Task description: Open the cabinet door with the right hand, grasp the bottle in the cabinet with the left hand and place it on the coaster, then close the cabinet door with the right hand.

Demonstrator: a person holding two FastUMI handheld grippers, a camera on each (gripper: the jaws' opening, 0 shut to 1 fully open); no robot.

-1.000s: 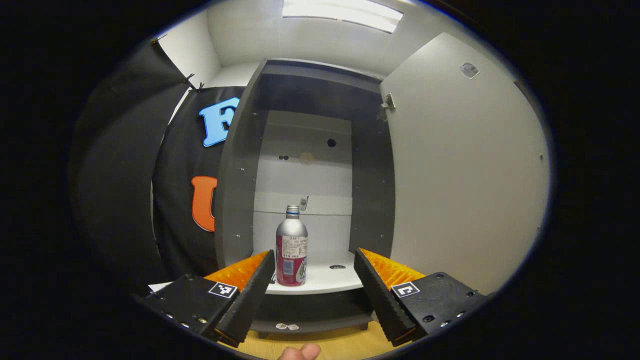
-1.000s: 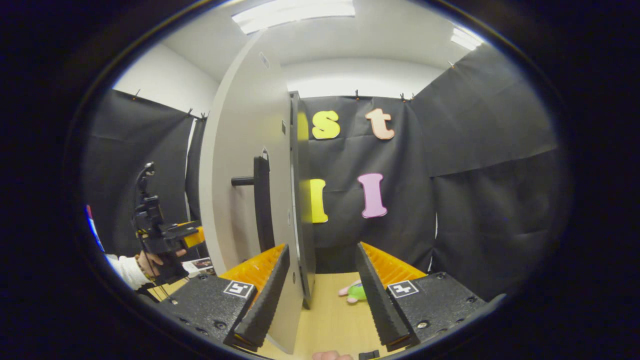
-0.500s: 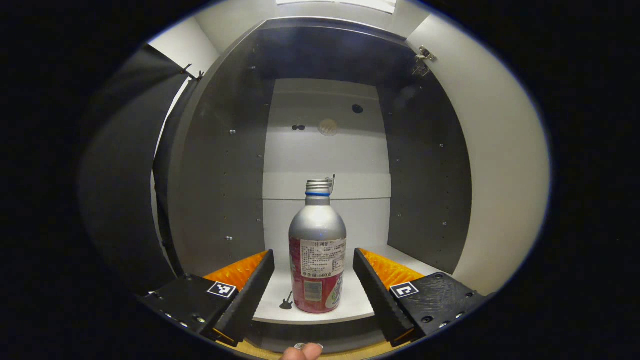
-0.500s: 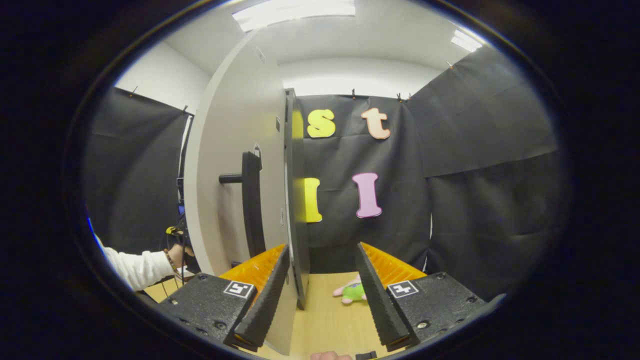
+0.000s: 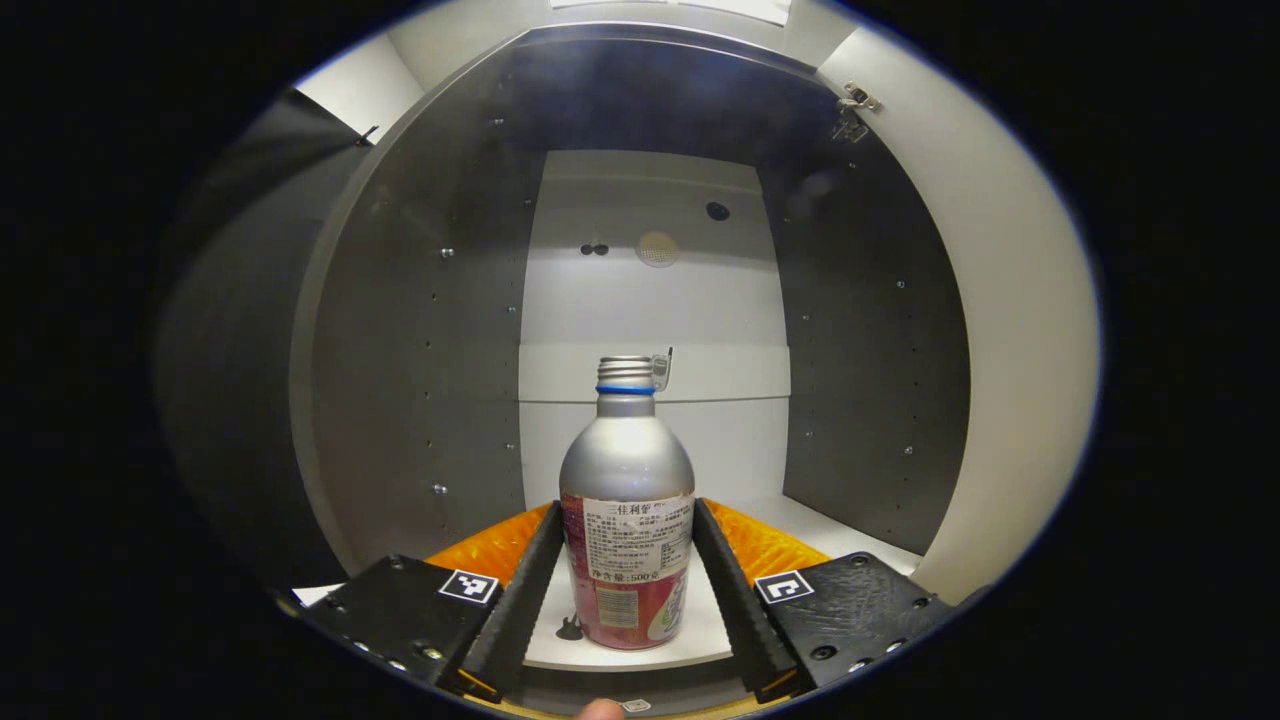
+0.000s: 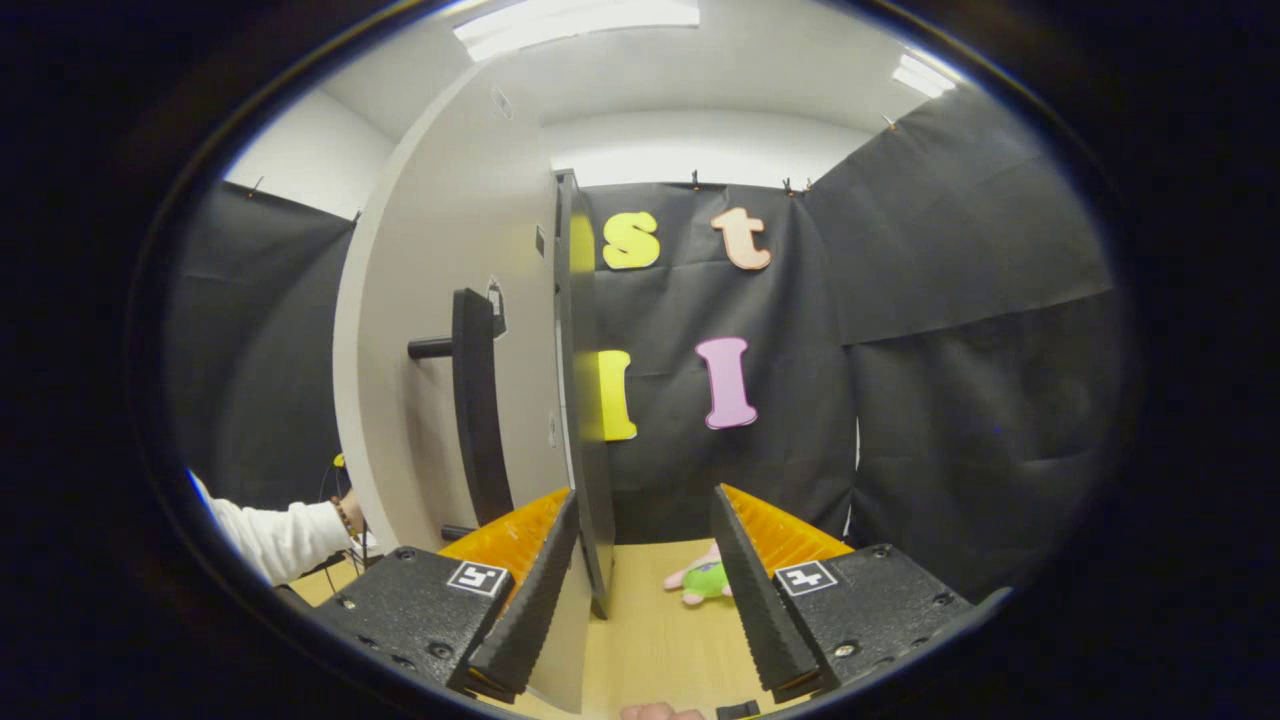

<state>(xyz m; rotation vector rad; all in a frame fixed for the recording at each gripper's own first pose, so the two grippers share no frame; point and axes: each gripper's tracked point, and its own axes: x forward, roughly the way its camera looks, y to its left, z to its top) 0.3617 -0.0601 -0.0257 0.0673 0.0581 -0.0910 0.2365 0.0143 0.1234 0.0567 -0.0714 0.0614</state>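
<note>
**Bottle between the fingers, grip about to be made**

The cabinet door stands wide open, its handle facing the right hand-held gripper, whose fingers are spread apart with the door's edge passing between them, neither pressing on it.

Inside the cabinet, the bottle stands upright near the front of the white shelf. The left hand-held gripper has its fingers on either side of the labelled lower body. They look to be touching or nearly touching the sides, but I cannot tell from this angle whether they press.

The bottle is metal with a screw cap: stiff, so it should take a firm squeeze without harm, yet smooth and round, so likely to slip or twist if held lightly. Its weight depends on whether it is full, which cannot be judged. The straight labelled section is the best place to hold, below the tapering shoulder, where the pads would slide off.
</note>
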